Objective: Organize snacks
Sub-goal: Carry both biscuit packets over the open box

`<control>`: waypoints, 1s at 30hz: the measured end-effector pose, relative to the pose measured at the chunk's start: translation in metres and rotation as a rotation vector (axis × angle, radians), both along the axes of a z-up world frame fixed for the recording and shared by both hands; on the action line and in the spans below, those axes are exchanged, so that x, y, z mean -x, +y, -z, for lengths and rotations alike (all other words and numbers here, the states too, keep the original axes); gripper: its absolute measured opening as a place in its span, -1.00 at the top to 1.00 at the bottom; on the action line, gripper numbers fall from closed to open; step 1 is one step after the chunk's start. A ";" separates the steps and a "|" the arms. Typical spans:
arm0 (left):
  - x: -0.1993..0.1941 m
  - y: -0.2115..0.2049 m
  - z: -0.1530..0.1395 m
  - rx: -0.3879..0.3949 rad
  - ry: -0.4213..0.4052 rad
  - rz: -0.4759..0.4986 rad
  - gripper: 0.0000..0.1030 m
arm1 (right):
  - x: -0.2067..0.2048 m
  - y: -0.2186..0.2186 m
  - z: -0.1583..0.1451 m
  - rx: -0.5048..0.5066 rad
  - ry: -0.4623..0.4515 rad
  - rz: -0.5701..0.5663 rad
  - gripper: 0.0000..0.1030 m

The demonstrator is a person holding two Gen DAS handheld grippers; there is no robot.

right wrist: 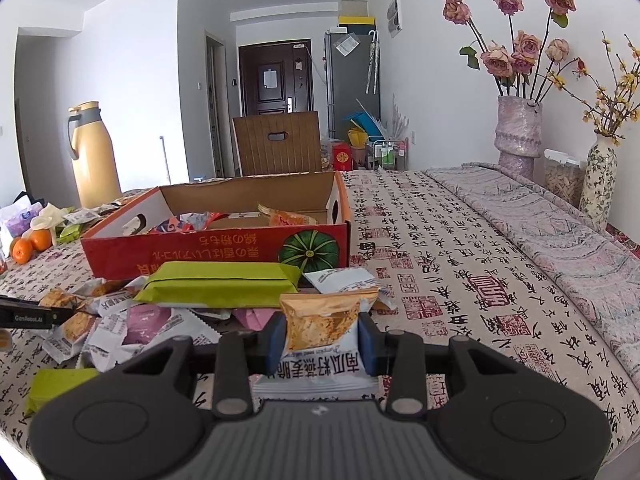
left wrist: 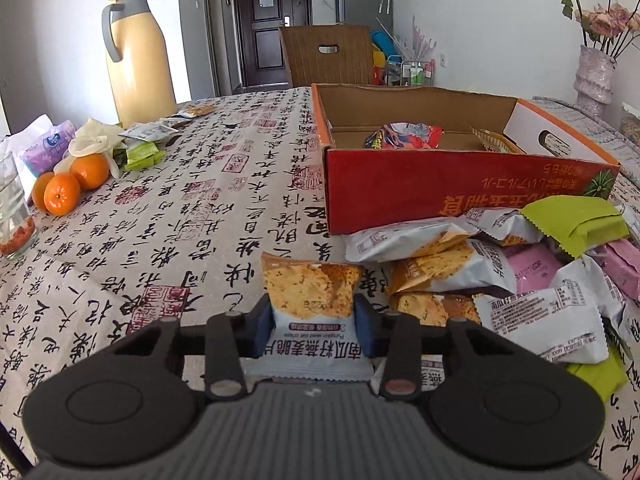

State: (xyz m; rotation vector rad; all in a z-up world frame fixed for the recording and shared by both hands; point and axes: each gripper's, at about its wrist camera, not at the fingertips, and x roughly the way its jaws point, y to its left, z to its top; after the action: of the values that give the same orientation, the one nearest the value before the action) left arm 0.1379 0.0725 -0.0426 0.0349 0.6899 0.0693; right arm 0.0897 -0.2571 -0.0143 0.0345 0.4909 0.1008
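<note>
Snack packets lie heaped on a table draped in a cloth printed with black calligraphy and red seals; in the left wrist view the heap fills the right middle of the frame, touching the front wall of a red cardboard box. That open box sits at centre right, with a red and blue packet and a few others inside. A tall yellow thermos jug stands at upper left, and a wooden chair back shows beyond the table's far edge. In the right wrist view a pale vase of dried roses stands at upper right, and a long green packet rests across the heap just below the box. Three oranges cluster at the left edge of the left wrist view. At the bottom centre of each view a gripper pinches one white and orange crisp packet: the left gripper has its blue pads pressed on either side of its packet, and the right gripper clamps its own packet the same way.
</note>
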 end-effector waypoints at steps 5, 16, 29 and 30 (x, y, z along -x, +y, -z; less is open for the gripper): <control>0.007 0.001 -0.007 0.008 -0.023 -0.021 0.19 | 0.001 -0.001 -0.001 -0.007 -0.007 -0.003 0.28; 0.018 -0.008 -0.052 0.035 -0.153 -0.019 0.19 | -0.010 0.005 -0.015 -0.020 -0.052 -0.036 0.29; -0.019 -0.047 -0.093 0.082 -0.266 0.041 0.19 | -0.063 0.029 -0.042 -0.050 -0.131 -0.098 0.29; -0.023 -0.050 -0.095 0.084 -0.269 0.045 0.19 | -0.070 0.031 -0.044 -0.054 -0.137 -0.101 0.28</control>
State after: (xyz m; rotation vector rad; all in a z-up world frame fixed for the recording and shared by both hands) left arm 0.1608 0.0225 0.0526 -0.0389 0.4229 0.0011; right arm 0.1592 -0.2265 0.0301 0.0549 0.3527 0.2142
